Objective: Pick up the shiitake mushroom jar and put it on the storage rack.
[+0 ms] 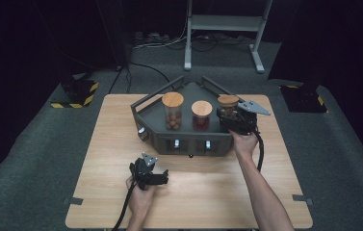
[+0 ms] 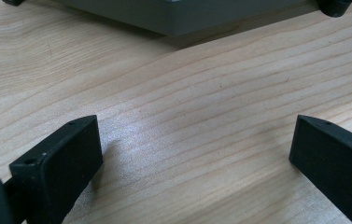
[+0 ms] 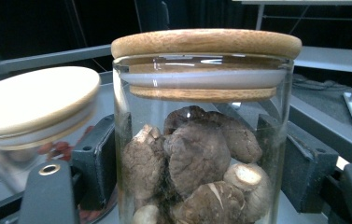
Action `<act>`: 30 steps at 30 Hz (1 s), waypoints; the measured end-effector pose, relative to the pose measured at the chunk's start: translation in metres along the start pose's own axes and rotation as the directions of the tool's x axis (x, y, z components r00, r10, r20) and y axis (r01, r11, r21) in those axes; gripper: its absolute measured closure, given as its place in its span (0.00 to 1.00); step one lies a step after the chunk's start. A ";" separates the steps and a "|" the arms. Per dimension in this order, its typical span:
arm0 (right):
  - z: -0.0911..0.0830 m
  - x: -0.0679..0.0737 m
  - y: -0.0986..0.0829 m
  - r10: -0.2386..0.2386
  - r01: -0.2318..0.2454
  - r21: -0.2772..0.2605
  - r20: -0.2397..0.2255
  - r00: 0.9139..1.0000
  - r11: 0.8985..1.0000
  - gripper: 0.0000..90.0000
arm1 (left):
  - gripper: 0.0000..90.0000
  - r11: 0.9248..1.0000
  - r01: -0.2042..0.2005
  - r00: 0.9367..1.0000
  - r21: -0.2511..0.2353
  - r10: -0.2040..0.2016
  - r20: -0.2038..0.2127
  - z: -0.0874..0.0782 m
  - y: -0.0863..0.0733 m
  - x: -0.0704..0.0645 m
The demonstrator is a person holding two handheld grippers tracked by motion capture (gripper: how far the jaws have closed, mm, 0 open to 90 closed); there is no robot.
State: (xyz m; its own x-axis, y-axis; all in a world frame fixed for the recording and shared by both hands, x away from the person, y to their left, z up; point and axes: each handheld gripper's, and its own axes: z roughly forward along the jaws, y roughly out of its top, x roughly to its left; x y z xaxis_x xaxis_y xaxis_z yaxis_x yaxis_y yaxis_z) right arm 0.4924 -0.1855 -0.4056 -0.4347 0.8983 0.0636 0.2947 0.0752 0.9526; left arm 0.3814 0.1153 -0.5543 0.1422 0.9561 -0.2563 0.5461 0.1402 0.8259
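Gripping the clear glass mushroom jar with a wooden lid (image 3: pixel 201 135) at the right end of the grey metal tray (image 1: pixel 156 135), the right tongs (image 1: pixel 233 117) have yet to lift it, while the left tongs (image 2: pixel 192 154) gape wide over the wooden bench (image 1: pixel 203 192).

Both grippers black: left gripper (image 1: pixel 156 178) & right gripper (image 1: pixel 231 117), each w/ grey three-cornered plate on top + black cable trailing back along forearm. Jaws = blocky black pads w/ small screw holes. Forearms bare, no sleeves visible.
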 end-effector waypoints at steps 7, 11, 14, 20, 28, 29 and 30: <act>0.007 -0.001 -0.004 0.021 -0.021 -0.009 0.006 1.000 1.000 0.29 | 0.02 1.000 0.000 1.000 0.000 0.000 0.000 0.000 0.000 0.000; 0.010 0.001 -0.007 0.019 -0.019 -0.009 0.000 1.000 1.000 0.29 | 0.02 1.000 0.000 1.000 0.000 0.000 0.000 0.000 0.000 0.000; 0.011 0.001 -0.008 0.021 -0.021 -0.012 -0.003 1.000 1.000 0.28 | 0.02 1.000 0.000 1.000 0.000 0.000 0.000 0.000 0.000 0.000; 0.012 0.000 -0.012 0.019 -0.019 -0.014 -0.006 1.000 1.000 0.28 | 0.02 1.000 -0.001 1.000 0.001 0.001 0.000 0.000 0.000 0.000; 0.009 -0.002 -0.016 0.017 -0.017 -0.029 -0.009 1.000 0.999 0.28 | 0.02 1.000 -0.001 1.000 0.001 0.001 0.000 0.000 0.000 0.000; 0.009 -0.002 -0.016 0.020 -0.020 -0.028 -0.011 1.000 0.999 0.28 | 0.02 1.000 0.000 1.000 0.000 0.000 0.000 0.000 0.000 0.000; 0.008 -0.002 -0.016 0.021 -0.022 -0.027 -0.013 1.000 0.999 0.28 | 0.02 1.000 -0.001 1.000 0.001 0.001 0.000 0.000 0.000 0.000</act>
State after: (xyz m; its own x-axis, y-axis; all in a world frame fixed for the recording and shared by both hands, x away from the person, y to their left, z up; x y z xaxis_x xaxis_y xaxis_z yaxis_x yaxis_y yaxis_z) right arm 0.4956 -0.1851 -0.4233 -0.4389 0.8942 0.0878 0.2813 0.0440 0.9586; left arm 0.3814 0.1153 -0.5543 0.1426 0.9562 -0.2557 0.5465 0.1393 0.8258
